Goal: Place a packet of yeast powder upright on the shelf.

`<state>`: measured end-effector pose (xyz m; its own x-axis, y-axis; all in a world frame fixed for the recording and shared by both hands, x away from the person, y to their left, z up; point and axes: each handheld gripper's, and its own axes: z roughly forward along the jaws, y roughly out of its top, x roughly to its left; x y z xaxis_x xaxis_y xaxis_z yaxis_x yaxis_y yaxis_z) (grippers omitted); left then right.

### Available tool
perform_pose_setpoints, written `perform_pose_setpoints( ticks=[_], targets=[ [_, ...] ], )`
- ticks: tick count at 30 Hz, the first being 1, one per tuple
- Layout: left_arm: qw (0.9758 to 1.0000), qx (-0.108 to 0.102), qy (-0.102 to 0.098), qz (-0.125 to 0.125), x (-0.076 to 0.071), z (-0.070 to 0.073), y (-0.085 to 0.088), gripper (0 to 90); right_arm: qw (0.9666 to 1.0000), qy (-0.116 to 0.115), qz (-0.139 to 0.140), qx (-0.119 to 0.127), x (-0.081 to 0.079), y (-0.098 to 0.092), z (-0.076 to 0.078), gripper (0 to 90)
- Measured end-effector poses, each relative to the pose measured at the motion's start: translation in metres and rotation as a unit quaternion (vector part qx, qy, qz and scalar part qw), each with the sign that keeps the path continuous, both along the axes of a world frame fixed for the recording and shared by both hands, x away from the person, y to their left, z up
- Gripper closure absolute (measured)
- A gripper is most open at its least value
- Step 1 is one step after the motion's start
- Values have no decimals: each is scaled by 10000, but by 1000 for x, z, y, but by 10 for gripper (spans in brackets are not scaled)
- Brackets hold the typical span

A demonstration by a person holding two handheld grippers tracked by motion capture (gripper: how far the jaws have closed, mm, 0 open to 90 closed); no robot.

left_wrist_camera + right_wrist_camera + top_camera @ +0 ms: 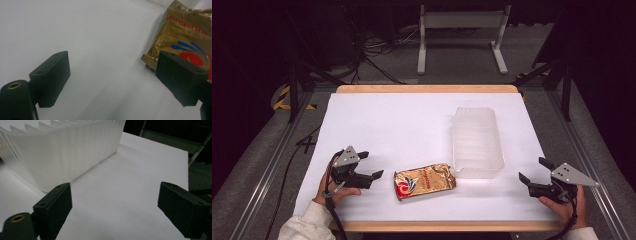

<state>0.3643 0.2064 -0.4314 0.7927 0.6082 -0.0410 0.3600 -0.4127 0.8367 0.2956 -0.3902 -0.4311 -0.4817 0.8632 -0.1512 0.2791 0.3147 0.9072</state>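
Take the gold packet [424,181] as your landmark: it lies flat on the white surface [387,125], near the front edge and about midway between your two hands. Its red and blue print faces up.

Your left gripper [373,165] sits just to the left of the packet, pointing toward it and not touching it. In the left gripper view its fingers [51,77] stand wide apart with only bare white surface between them; the packet [185,37] shows beyond the far finger, close to that finger's tip but not between the two. Nothing is held on this side.

Your right gripper [533,170] is well to the right of the packet, near the surface's right edge. Its fingers [55,207] are also spread wide and hold nothing, with just white surface between them.

The translucent ribbed container [477,142] stands just behind and to the right of the packet, its near end close to the packet's right end. In the right gripper view the container [62,152] rises ahead of the fingers, off to one side and apart from both.
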Motion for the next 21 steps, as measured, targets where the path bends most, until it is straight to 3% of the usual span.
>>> perform_pose_setpoints(
  ticks=[3,8,12,17,21],
  targets=[
    [10000,-50,35,-53,1,2,-2,134,10000,8,1,4,0,0,0,129],
    [9999,59,2,-158,2,7,-9,134,10000,4,-20,-12,-1,0,2,131],
    [9989,95,-58,-451,7,16,-20,144,9999,45,-63,-105,-5,0,1,133],
    [9961,221,-14,-857,15,26,-47,165,9998,55,-150,-101,-13,-4,2,135],
    [9915,478,60,-1206,20,28,-72,175,9998,103,-122,-128,-13,-3,0,135]
  ],
)
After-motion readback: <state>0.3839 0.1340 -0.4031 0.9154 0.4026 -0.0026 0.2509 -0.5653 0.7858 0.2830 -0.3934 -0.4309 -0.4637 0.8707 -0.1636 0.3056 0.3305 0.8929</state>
